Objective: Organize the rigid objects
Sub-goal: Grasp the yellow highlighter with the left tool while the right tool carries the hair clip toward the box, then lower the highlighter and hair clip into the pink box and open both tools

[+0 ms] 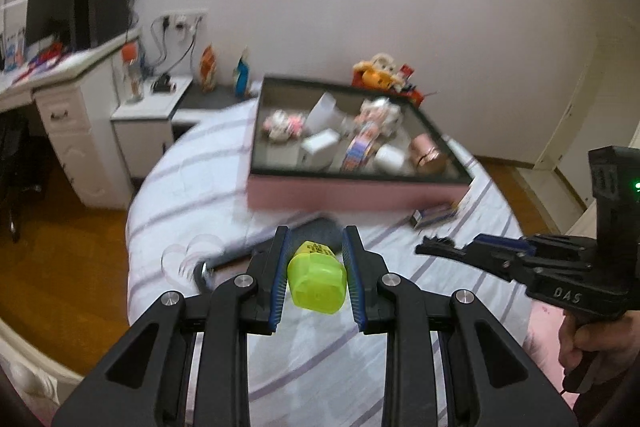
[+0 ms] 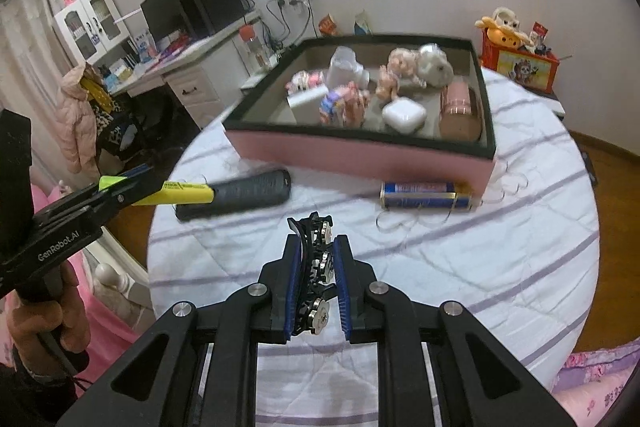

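Carry step, both loads in the air. Left gripper clamps a yellow highlighter at frame centre; right gripper pinches a black toothed hair clip. Both pitch downward over the bed. Next: reach over the near wall of the pink box, upper centre, and release inside.

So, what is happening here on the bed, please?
A person is tidying small things on a bed, with a gripper in each hand. The left gripper is shut on a yellow highlighter; the right gripper is shut on a black hair clip. Both are held above the striped bedcover. Ahead stands a pink box, already holding toys. A black remote and a blue pack lie beside it.
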Demonstrator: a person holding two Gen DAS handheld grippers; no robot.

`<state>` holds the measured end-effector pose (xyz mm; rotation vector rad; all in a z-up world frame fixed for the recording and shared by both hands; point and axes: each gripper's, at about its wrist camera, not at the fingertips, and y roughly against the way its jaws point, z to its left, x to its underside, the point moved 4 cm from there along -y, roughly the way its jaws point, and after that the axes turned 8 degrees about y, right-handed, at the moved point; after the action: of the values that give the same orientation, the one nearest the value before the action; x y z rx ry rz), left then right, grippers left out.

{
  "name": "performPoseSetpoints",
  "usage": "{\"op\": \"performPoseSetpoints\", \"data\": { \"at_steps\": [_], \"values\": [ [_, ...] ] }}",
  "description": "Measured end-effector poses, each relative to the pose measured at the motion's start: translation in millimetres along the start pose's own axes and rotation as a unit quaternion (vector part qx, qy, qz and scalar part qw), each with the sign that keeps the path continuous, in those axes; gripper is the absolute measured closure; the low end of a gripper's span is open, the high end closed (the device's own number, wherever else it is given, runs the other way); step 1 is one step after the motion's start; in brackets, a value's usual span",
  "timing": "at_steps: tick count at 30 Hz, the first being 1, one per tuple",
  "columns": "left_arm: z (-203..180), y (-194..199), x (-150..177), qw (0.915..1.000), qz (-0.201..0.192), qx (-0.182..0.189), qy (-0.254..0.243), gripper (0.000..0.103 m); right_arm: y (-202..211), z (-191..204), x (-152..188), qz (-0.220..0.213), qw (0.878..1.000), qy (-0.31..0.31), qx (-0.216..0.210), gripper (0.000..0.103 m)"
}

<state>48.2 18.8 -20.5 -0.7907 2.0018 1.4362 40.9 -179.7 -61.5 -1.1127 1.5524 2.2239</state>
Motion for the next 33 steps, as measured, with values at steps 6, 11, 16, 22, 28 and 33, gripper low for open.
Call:
{"op": "performPoseSetpoints", "data": {
  "at_steps": [6,11,16,22,28,33],
  "values": [
    [-23.0,-4.6,-47.2,0.9989,-0.037,0.013,-0.026,0.077,20.1,-11.4,-45.7,-0.043,0.999,0.018,0.023,0.087],
    [-33.0,-33.0,-93.3,0.9981,-0.052,0.011,-0.032,0.077,19.0,-29.1,-93.5,-0.066,0.996,0.027,0.049,0.087],
    [-38.8,-77.8,-120.6,0.9988,-0.035,0.004,-0.033,0.077,-7.6,-50.9,-126.8,-0.063,0.996,0.018,0.067,0.087],
    [-40.3,-136.1,-131.5,0.9995,-0.004,-0.003,-0.03,0.077,-55.0,-78.1,-140.8,-0.032,0.996,-0.003,0.082,0.087],
    [-42.3,-166.0,-132.4,0.9994,0.012,-0.009,-0.03,0.077,-86.7,-95.8,-135.8,-0.002,0.996,-0.019,0.092,0.087],
    [-45.6,-181.0,-127.5,0.9988,0.027,-0.016,-0.036,0.076,-96.8,-100.0,-131.8,0.012,0.995,-0.019,0.102,0.086]
  ]
}}
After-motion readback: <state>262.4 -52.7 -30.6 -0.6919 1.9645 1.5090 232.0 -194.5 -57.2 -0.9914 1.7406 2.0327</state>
